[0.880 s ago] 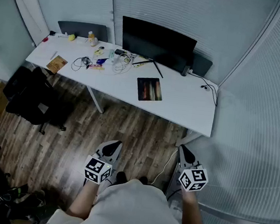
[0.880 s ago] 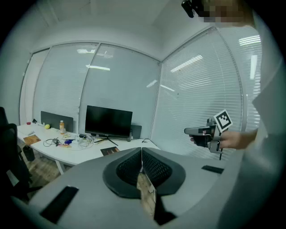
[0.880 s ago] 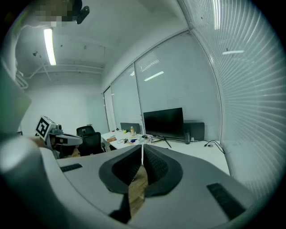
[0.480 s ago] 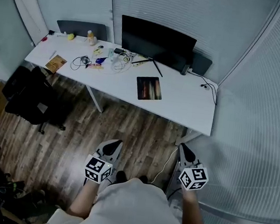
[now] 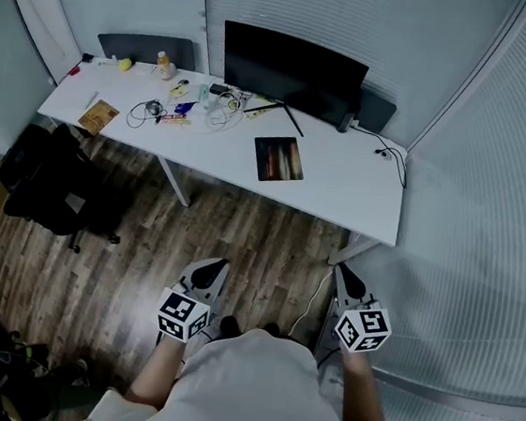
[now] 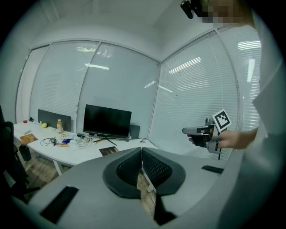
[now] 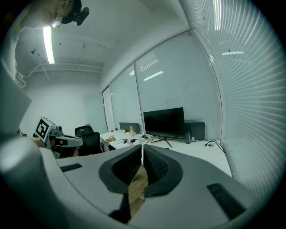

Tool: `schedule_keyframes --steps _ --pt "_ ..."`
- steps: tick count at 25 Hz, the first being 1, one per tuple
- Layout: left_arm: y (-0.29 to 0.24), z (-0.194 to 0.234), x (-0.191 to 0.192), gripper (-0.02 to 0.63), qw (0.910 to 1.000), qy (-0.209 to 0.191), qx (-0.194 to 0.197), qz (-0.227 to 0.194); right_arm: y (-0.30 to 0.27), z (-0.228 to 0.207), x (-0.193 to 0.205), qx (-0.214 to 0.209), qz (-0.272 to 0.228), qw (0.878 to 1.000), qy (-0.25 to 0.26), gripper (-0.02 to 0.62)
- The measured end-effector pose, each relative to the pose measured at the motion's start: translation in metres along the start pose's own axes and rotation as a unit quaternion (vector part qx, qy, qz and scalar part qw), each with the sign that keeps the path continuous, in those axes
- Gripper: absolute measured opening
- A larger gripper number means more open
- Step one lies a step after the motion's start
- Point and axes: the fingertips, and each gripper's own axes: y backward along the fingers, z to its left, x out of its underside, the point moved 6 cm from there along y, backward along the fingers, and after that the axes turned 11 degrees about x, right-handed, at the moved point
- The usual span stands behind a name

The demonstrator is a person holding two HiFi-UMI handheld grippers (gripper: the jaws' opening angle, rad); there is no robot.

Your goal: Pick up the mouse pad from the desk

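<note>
A dark rectangular mouse pad (image 5: 278, 158) with a reddish picture lies flat on the white desk (image 5: 341, 190), in front of the black monitor (image 5: 293, 70). It shows small in the left gripper view as the mouse pad (image 6: 109, 151). Both grippers hang over the wooden floor, well short of the desk. My left gripper (image 5: 214, 269) is shut with nothing between its jaws. My right gripper (image 5: 344, 277) is shut and empty as well. Each gripper's own view shows its jaws (image 6: 142, 154) (image 7: 142, 152) pressed together.
Cables, a bottle (image 5: 163, 61) and several small items clutter the desk's left half. A black office chair (image 5: 54, 181) stands at the desk's left end. Blinds and glass walls (image 5: 492, 184) close in the right side. A white cable (image 5: 311, 305) runs down to the floor.
The desk and mouse pad have slid slightly up and left in the head view. Both grippers keep their places and stay shut.
</note>
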Motion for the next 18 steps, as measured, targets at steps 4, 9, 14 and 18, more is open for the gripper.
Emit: schedule_keyframes --steps 4,9,14,18 --pt "0.007 0.01 0.006 0.018 0.9999 0.001 0.012 0.004 0.001 0.013 0.005 0.013 0.003 1.0 -0.002 0.034" --pt "0.017 0.024 0.01 0.018 0.9996 -0.001 0.028 0.008 0.002 0.029 0.009 0.03 0.001 1.0 -0.007 0.034" --pt "0.026 0.037 0.012 0.018 0.9991 -0.003 0.04 0.01 0.0 0.043 0.013 0.043 0.003 0.999 -0.012 0.034" --pt "0.03 0.048 0.01 0.018 0.999 -0.005 0.043 0.01 -0.003 0.053 0.012 0.046 0.004 0.999 -0.006 0.034"
